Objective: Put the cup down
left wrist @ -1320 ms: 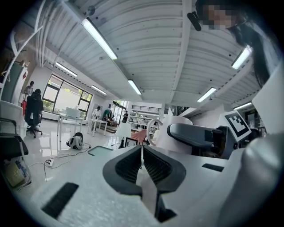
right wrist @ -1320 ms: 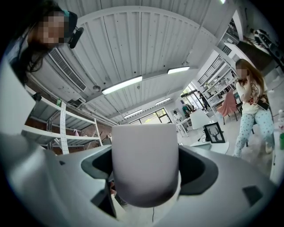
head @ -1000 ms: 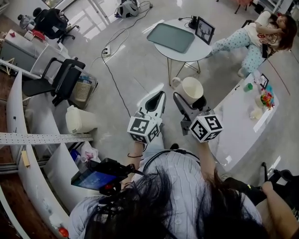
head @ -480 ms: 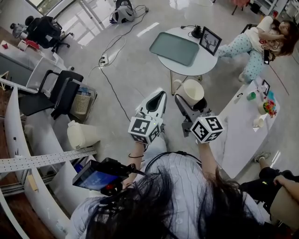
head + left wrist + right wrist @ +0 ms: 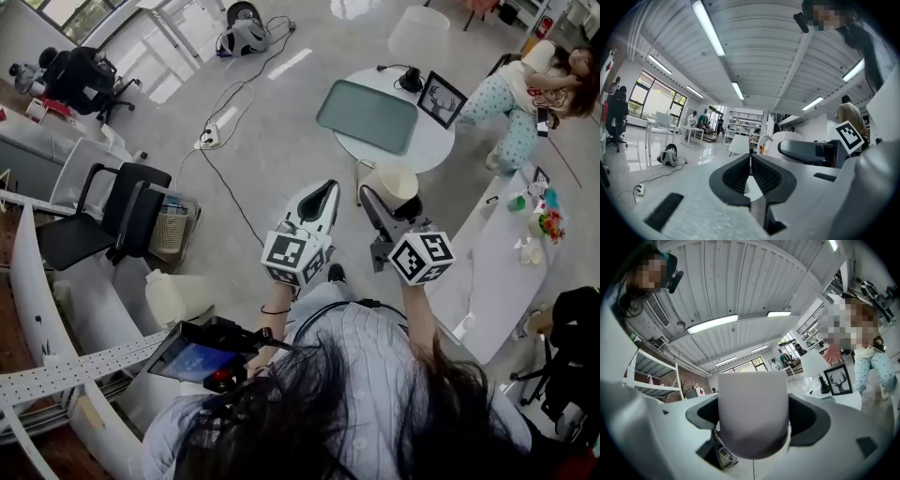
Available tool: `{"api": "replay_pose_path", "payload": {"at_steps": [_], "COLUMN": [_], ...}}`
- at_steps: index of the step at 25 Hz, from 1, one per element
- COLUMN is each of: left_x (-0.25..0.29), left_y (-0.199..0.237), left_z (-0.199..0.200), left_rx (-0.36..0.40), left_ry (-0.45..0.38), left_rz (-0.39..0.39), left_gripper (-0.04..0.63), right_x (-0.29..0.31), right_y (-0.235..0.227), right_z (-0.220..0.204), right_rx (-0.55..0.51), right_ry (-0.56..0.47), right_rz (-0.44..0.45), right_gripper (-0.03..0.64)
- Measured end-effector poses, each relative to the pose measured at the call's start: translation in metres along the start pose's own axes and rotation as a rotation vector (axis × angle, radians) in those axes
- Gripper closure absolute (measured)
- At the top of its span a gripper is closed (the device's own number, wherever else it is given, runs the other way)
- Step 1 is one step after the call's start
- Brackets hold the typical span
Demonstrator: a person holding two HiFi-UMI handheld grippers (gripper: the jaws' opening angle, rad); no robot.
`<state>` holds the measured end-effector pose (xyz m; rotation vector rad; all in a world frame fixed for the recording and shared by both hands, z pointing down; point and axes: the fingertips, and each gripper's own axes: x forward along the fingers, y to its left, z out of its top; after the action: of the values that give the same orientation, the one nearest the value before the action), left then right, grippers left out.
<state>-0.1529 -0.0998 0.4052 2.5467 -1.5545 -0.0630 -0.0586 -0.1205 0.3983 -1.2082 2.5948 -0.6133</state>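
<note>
Clamping the cup [image 5: 752,413] in our right hand-held gripper [image 5: 380,199], left hand-held gripper [image 5: 750,164] pressed together empty, we risk breaking it by releasing over floor [image 5: 281,141].

The person is holding both arms out in front, forearms roughly parallel and close together. The left gripper [image 5: 323,190] is pointing forward with its jaws pressed together at the tips and nothing between them; its marker cube [image 5: 292,258] is sitting just ahead of the left wrist [image 5: 273,307]. The right gripper [image 5: 382,202] is riding just beside it at about the same reach, its jaws clamping a cup [image 5: 395,182] from both sides. Its marker cube [image 5: 422,257] is sitting ahead of the right forearm [image 5: 418,319].
</note>
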Motion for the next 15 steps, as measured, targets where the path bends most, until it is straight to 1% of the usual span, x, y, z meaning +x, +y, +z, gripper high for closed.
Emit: {"api": "replay_pose_path", "payload": {"at_steps": [4, 10, 15], "left_x": [0.004, 0.017, 0.030], "left_y": [0.018, 0.017, 0.019], "left_z": [0.000, -0.008, -0.014], "left_rx": [-0.027, -0.065, -0.065], "left_ry": [-0.005, 0.008, 0.026], "left_rz": [-0.021, -0.070, -0.093], "left_gripper": [0.578, 0.578, 0.578], "right_x": [0.011, 0.017, 0.027], "right_y": [-0.001, -0.009, -0.018], "right_z": [0.001, 0.000, -0.001], "right_rx": [-0.016, -0.033, -0.030], "right_ry": [-0.006, 0.010, 0.010], "right_rz": [-0.039, -0.079, -0.089], "right_gripper": [0.216, 0.216, 0.216]}}
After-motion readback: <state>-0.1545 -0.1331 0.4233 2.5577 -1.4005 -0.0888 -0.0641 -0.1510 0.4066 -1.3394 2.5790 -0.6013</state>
